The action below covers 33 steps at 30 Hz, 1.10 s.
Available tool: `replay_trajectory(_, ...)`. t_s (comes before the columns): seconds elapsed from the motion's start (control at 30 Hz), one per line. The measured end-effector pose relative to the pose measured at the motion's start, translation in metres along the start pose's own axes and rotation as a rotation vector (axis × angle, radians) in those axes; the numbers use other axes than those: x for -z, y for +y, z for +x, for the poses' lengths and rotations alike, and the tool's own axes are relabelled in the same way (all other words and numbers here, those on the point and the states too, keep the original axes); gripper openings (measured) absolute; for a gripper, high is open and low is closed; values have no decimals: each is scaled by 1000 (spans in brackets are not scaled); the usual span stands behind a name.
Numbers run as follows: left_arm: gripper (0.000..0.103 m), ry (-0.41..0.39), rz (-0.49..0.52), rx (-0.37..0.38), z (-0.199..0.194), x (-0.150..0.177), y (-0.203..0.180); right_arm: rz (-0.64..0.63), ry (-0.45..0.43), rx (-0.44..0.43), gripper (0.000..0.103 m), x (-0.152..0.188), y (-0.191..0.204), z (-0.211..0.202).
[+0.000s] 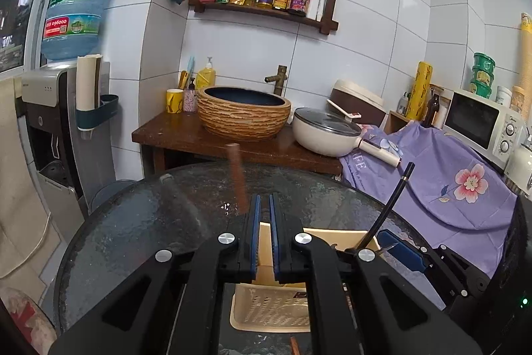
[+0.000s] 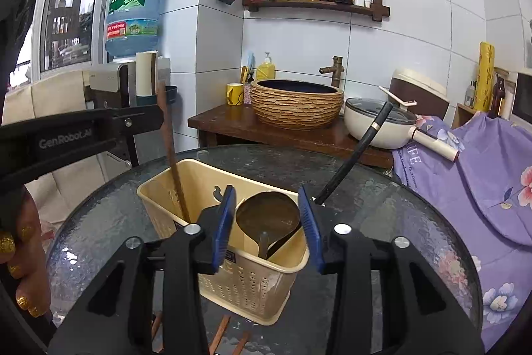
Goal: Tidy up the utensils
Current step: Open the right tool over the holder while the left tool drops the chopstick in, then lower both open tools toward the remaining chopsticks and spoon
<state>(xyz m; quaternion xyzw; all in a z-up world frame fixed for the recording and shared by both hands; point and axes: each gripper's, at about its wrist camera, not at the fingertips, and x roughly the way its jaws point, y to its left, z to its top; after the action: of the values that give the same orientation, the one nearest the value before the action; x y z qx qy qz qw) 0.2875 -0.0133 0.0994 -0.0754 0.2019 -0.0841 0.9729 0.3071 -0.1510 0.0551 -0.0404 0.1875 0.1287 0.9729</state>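
Lowering brown chopsticks [image 2: 173,162] in the nearly closed left tongs [image 1: 264,205] into the caddy [image 2: 252,285] near the table's [image 2: 415,222] middle, keeping them upright, while easing the opened, empty right tongs [image 2: 269,215] clear of the ladle [image 2: 269,218].

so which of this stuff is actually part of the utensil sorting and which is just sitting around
Part of the job:
- beige utensil caddy
- black-handled ladle in the caddy
- brown chopstick standing in the caddy
- loose chopsticks on the glass table

Just lying about:
- white lidded pan
- woven basin
- yellow mug
- water jug
- purple floral cloth
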Motion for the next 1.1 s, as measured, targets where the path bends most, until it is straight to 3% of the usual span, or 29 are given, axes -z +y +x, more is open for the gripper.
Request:
replay_trajectory(0.1,12,-17,11,3,-8,-2,-1,25,-28,9,63,-1,-5,-5)
replay_trajectory(0.2,37,-45,-11,10,-21,-2,3,42,-39,0,67,-3,-8,-11)
replay_trajectory(0.27,48,-69,-39,26,-33,-1,6,54,-59,-4,72,-3,-9,-22)
replay_trajectory(0.43,89,-74,-47,-11,-62,13,12,49,-81,-2,80,5,-6,-53)
replay_trajectory(0.53,97,-50,-61,-33,-79,33,16,49,-70,-4,84,16,-5,-72)
replay_trajectory(0.63,97,-23,-52,-87,-87,51,19,40,-24,-28,85,31,-2,-84)
replay_trajectory(0.8,97,46,-47,-112,-97,86,24,57,98,-68,85,65,2,-91)
replay_trajectory(1.1,97,192,-23,-149,-91,142,31,62,214,-91,85,117,14,-94)
